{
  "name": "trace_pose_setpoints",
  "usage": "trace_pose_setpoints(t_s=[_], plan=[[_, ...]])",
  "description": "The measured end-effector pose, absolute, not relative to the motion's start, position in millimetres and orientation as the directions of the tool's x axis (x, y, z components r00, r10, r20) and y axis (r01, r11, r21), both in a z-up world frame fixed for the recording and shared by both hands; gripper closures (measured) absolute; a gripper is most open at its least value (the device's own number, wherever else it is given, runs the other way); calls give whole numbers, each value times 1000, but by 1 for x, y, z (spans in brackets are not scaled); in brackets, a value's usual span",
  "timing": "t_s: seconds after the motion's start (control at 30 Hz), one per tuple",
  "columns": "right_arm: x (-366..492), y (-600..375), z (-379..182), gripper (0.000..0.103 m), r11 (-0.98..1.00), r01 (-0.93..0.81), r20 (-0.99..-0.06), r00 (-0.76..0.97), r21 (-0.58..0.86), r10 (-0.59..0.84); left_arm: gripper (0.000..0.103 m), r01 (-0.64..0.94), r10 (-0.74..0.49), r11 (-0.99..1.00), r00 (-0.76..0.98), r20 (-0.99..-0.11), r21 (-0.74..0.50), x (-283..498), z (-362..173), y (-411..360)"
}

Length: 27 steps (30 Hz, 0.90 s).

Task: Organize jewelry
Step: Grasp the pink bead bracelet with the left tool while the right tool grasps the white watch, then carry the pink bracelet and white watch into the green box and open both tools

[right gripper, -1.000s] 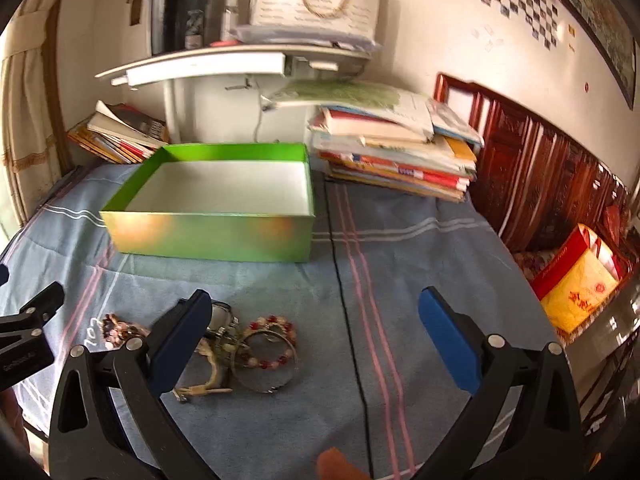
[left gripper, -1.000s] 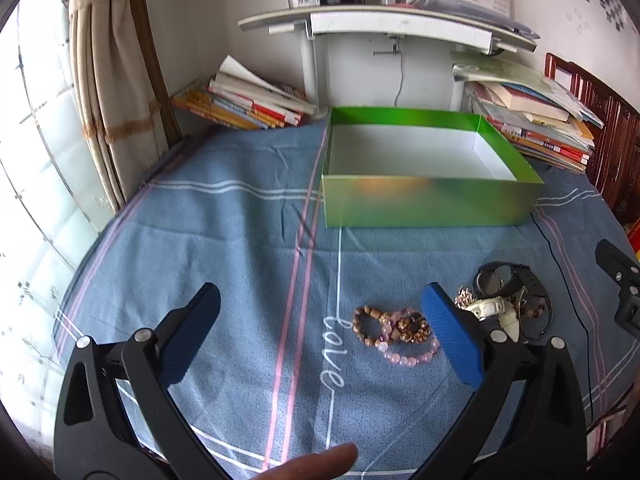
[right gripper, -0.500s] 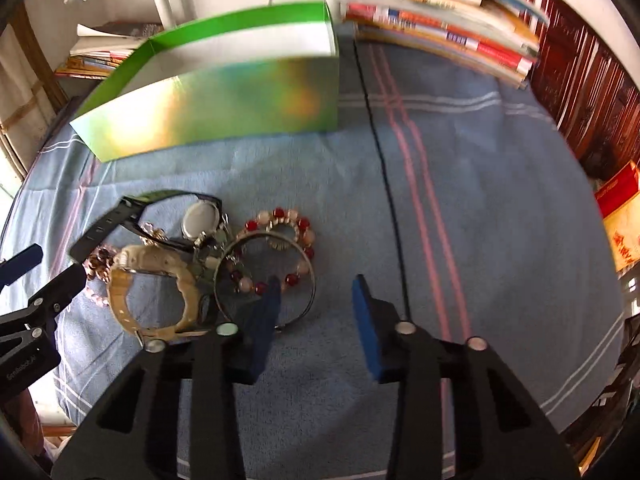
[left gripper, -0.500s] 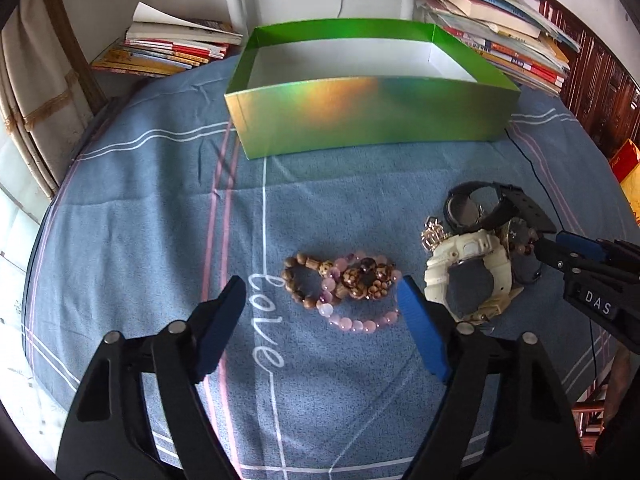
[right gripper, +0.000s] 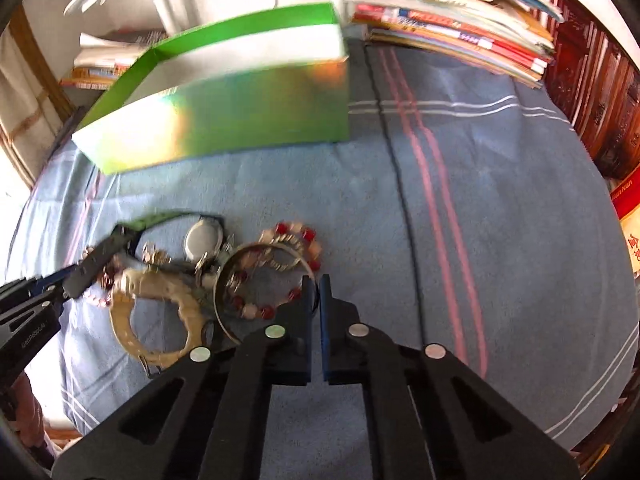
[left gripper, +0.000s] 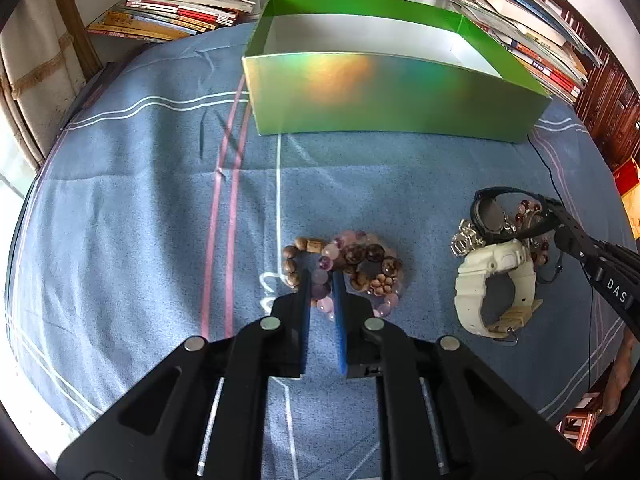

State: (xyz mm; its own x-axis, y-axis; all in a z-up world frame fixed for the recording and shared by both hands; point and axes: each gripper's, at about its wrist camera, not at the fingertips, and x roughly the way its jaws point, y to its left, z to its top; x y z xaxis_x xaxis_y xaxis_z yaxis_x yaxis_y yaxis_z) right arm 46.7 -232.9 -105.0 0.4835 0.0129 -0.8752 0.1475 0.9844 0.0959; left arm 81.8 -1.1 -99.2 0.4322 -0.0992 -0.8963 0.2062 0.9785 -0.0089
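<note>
Left gripper (left gripper: 321, 280) clenched on the pink/purple bead bracelet (left gripper: 326, 300); its jaws have just been closing, beads between the blue pads. The grip sits at the bracelet's 9 o'clock side, probably because that strand lies clear of the brown wooden-bead bracelet (left gripper: 294, 258) just beside it.

Right gripper (right gripper: 316, 288) clenched at the 4 o'clock rim of the metal bangle (right gripper: 256, 280); its jaws have just been closing too, thin rim between them. The red-and-cream bead bracelet (right gripper: 296, 236) lies inside and over the bangle, so it may lift too.

Cream watch (left gripper: 496, 280) and black watch (left gripper: 492, 216) lie tangled at the bangle's 9 o'clock.

Green box (left gripper: 384, 92), open and apparently empty, stands at 12 o'clock on the blue cloth (left gripper: 120, 220): the likely destination.
</note>
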Motion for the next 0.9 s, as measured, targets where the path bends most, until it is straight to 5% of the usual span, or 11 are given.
trace_pose_setpoints(t_s=[0.3,0.43,0.57,0.7,0.77,0.9], plan=[[45,-258,-92,98,968,244,-850,520,52,-85,94,189,-141,981,521,-842,-47,78,-67,18],[40,-259,-94,73,972,222,-856,513,71,-55,93,176,-131,983,488,-863,-50,83,-74,20],[40,-250,-93,73,978,181,-852,524,102,-8,68,151,-107,988,479,-871,-39,83,-81,25],[38,-230,-83,73,986,68,-838,538,152,92,63,135,-94,990,467,-879,-34,85,-85,32],[37,-211,-84,73,985,-32,-846,508,169,161,51,138,-102,990,463,-880,-42,85,-86,32],[34,-183,-84,73,958,-164,-837,467,234,284,49,152,-107,988,456,-883,-41,84,-89,30]])
